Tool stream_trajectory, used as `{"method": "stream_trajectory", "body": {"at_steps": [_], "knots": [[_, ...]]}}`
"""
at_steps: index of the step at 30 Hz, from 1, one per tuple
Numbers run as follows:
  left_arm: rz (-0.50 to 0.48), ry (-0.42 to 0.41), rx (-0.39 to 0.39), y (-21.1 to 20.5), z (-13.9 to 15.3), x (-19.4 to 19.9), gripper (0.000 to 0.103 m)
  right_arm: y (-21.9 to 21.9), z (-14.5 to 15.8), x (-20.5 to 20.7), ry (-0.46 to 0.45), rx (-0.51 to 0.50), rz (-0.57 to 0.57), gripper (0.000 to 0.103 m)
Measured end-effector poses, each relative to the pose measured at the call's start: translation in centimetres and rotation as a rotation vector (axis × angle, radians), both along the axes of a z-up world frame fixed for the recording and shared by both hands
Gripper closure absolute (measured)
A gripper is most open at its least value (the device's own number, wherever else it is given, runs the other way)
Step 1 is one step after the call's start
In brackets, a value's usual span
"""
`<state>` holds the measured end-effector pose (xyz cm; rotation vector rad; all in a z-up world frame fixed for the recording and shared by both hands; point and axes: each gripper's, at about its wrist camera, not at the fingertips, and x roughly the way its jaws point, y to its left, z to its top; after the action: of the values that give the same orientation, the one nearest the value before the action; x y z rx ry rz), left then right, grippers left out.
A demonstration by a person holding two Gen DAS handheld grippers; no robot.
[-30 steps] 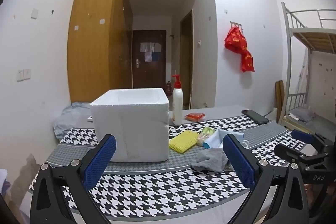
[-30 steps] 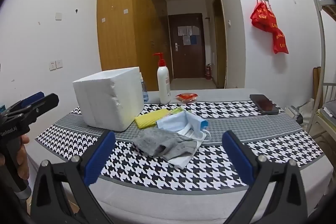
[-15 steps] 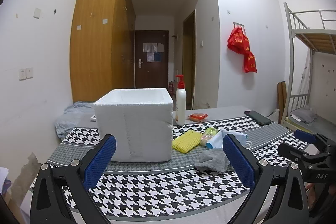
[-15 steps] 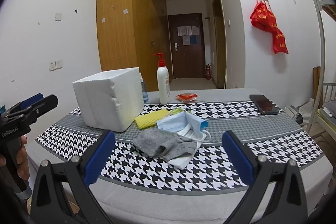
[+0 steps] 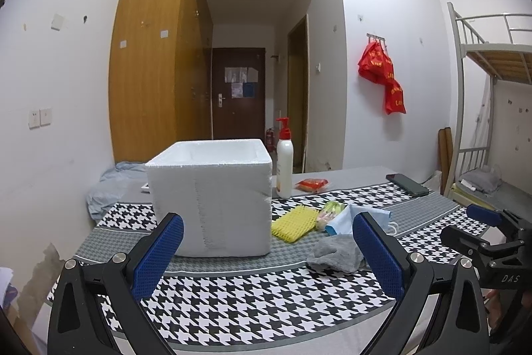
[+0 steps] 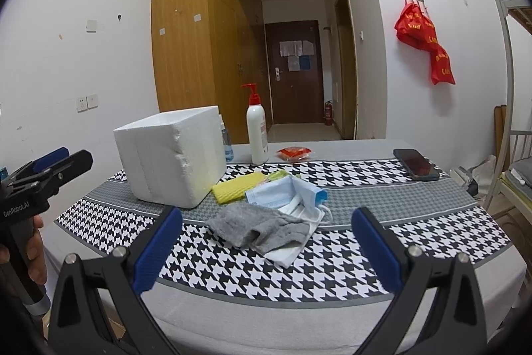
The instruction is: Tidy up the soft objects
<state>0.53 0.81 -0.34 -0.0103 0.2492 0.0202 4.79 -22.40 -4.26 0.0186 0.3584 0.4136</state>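
A white foam box (image 5: 212, 198) (image 6: 173, 158), open at the top, stands on the houndstooth cloth. To its right lie a yellow sponge cloth (image 5: 294, 223) (image 6: 239, 187), a green packet (image 5: 329, 210), blue face masks (image 6: 286, 193) (image 5: 345, 218) and a grey sock (image 6: 262, 227) (image 5: 335, 252). My left gripper (image 5: 266, 248) hangs open near the table's front edge, facing the box. My right gripper (image 6: 262, 245) is open and empty, hovering in front of the grey sock. Each gripper shows in the other's view, held by a hand.
A white pump bottle (image 6: 256, 128) with a red head and a red snack packet (image 6: 294, 152) sit behind the pile. A black phone (image 6: 415, 163) lies at the far right of the table (image 6: 432, 198). A bunk bed (image 5: 482, 108) stands at right; a wardrobe (image 6: 199, 55) behind.
The left wrist view has drifted slightly, so the box and pile sit a little further right in it. The right wrist view is almost unchanged. Both grippers stay open.
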Motion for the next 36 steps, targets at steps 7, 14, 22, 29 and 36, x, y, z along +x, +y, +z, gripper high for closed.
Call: {"method": "stream_trajectory", "body": {"at_steps": [7, 14, 22, 29, 36], "knots": [[-0.001, 0.004, 0.004, -0.2, -0.1, 0.0, 0.001, -0.1, 0.1, -0.1, -0.003, 0.0, 0.002, 0.0], [-0.009, 0.011, 0.008, -0.2, -0.1, 0.2, 0.001, -0.3, 0.3, -0.2, -0.01, 0.002, -0.004, 0.0], [-0.013, 0.022, 0.013, -0.3, 0.0, 0.9, 0.001, 0.0, 0.3, 0.2, -0.009, -0.003, -0.005, 0.0], [-0.044, 0.037, 0.027, -0.7, 0.2, 2.3, 0.001, 0.0, 0.1, 1.4, 0.011, -0.01, -0.013, 0.0], [-0.083, 0.081, 0.022, -1.1, -0.2, 4.3, 0.001, 0.0, -0.3, 3.2, 0.04, -0.028, -0.025, 0.0]]}}
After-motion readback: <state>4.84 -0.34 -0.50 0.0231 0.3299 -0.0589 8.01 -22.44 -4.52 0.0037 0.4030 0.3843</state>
